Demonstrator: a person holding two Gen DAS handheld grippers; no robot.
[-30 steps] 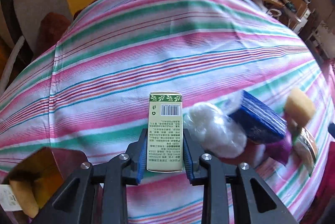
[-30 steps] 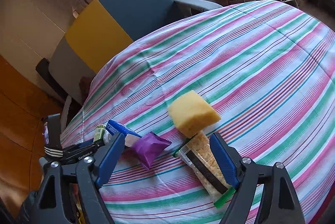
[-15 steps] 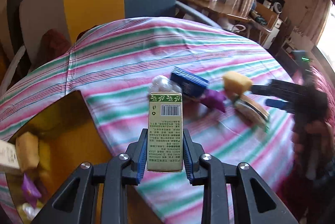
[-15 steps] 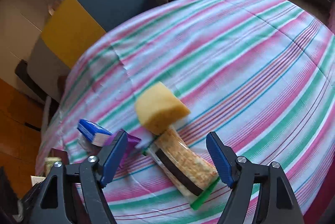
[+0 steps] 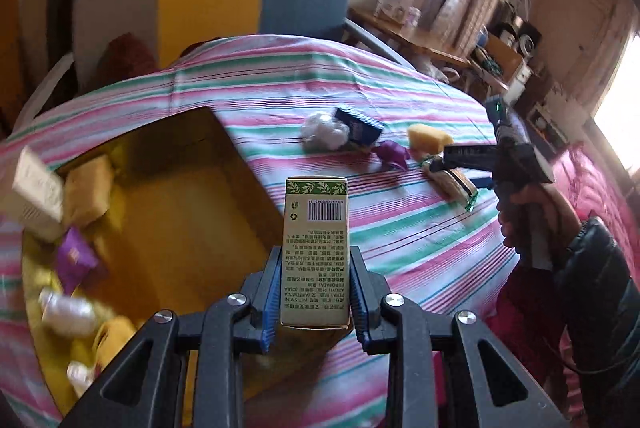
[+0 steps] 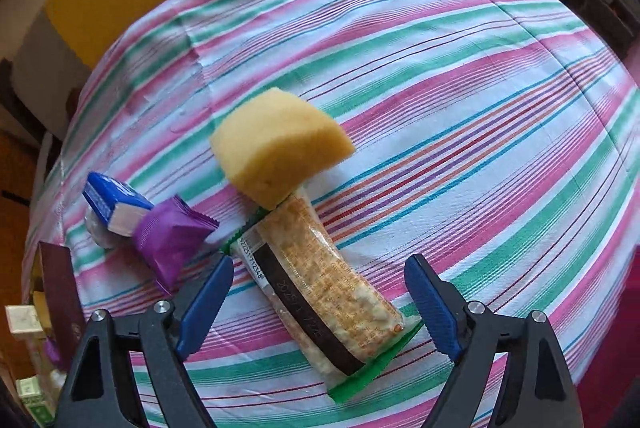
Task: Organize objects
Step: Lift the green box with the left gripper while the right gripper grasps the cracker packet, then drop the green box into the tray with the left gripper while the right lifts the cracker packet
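While the left gripper [image 5: 315,302] carried its clamped carton [image 5: 316,248] toward the box [image 5: 180,212] (nearly there), the right gripper [image 6: 320,302] widened, empty, over the cracker pack [image 6: 324,288].

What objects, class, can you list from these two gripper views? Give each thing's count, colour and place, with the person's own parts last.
green carton: 1, green, clamped in left gripper
cardboard box: 1, yellow inside, left on table, holding several items
yellow sponge: 1, on table, overlapping cracker packet's end
cracker packet: 1, tan with dark band, between right jaws
purple sachet: 1, beside blue box
blue box: 1, table
striped tablecloth: 1
left gripper: shut
right gripper: open, jaws just widened
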